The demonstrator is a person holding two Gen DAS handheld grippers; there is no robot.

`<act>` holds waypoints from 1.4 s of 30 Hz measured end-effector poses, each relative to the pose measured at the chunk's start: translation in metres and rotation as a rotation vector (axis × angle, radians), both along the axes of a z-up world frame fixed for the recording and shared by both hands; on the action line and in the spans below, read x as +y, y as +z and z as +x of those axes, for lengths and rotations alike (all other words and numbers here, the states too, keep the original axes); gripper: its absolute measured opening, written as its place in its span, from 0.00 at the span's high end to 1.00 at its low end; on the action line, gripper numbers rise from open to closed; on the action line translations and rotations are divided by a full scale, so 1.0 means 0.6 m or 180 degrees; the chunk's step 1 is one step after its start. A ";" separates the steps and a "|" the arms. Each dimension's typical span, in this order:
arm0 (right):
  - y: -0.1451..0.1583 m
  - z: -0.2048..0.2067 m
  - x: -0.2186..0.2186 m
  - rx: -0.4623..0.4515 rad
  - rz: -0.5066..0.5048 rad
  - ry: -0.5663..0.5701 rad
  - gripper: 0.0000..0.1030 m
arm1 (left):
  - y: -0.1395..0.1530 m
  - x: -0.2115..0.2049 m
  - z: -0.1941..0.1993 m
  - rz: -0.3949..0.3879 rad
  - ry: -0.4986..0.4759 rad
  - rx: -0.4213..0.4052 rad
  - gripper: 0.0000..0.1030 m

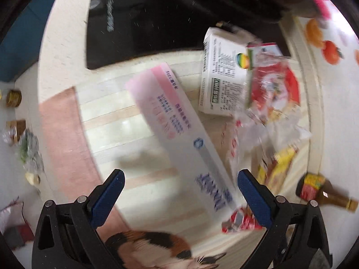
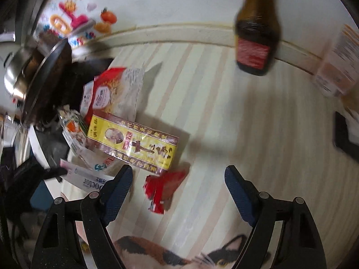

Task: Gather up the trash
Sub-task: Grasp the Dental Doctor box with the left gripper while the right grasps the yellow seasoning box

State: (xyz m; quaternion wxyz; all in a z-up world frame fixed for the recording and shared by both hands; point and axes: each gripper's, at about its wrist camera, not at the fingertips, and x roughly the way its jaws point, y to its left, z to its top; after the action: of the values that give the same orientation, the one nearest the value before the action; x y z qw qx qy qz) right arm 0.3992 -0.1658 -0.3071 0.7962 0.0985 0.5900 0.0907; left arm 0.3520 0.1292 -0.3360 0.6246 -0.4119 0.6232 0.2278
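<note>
Left gripper (image 1: 179, 187) fingers apart over long pink-white box (image 1: 177, 132) on striped mat (image 1: 107, 116). Right gripper (image 2: 178, 187) fingers apart above red wrapper (image 2: 162, 187), beside yellow box (image 2: 134, 146), near mat's cat-print edge.

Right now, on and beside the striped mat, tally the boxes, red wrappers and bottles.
Boxes: 3 (pink box, white box, yellow box)
Red wrappers: 2 (large bag, small wrapper)
Bottles: 1 (brown bottle)
Total: 6
</note>
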 end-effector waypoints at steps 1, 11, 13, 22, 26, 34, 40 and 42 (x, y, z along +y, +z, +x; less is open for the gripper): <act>-0.007 0.008 0.012 0.0018 -0.0013 0.0131 0.17 | -0.007 0.001 0.005 -0.0007 0.0015 0.0030 0.01; -0.058 0.047 0.154 -0.0229 -0.0730 0.1469 0.16 | -0.020 -0.015 0.033 0.0467 -0.0575 0.0074 0.50; -0.068 0.054 0.169 -0.0239 -0.0838 0.1623 0.16 | -0.008 -0.030 0.036 0.0777 -0.0991 0.0096 0.51; -0.103 0.072 0.197 -0.0128 -0.0994 0.1783 0.22 | -0.005 -0.072 0.033 0.1166 -0.1733 0.0126 0.52; -0.092 0.076 0.181 -0.0025 -0.0815 0.1597 0.27 | -0.019 -0.082 0.029 0.1057 -0.1767 0.0207 0.51; -0.106 0.092 0.170 0.0289 -0.0733 0.1457 0.26 | -0.024 -0.091 0.005 0.1021 -0.1678 0.0179 0.51; -0.122 0.085 0.176 0.0163 -0.0824 0.1539 0.29 | -0.008 -0.081 -0.016 0.1133 -0.1688 0.0101 0.58; -0.118 0.077 0.175 0.0054 -0.0843 0.1513 0.40 | 0.005 -0.079 -0.026 0.1184 -0.1674 0.0059 0.58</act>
State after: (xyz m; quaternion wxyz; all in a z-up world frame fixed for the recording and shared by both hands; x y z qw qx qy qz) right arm 0.4456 -0.0608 -0.3781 0.7535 -0.1470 0.6100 0.1963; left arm 0.3365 0.0819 -0.3327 0.7210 -0.1135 0.6616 0.1723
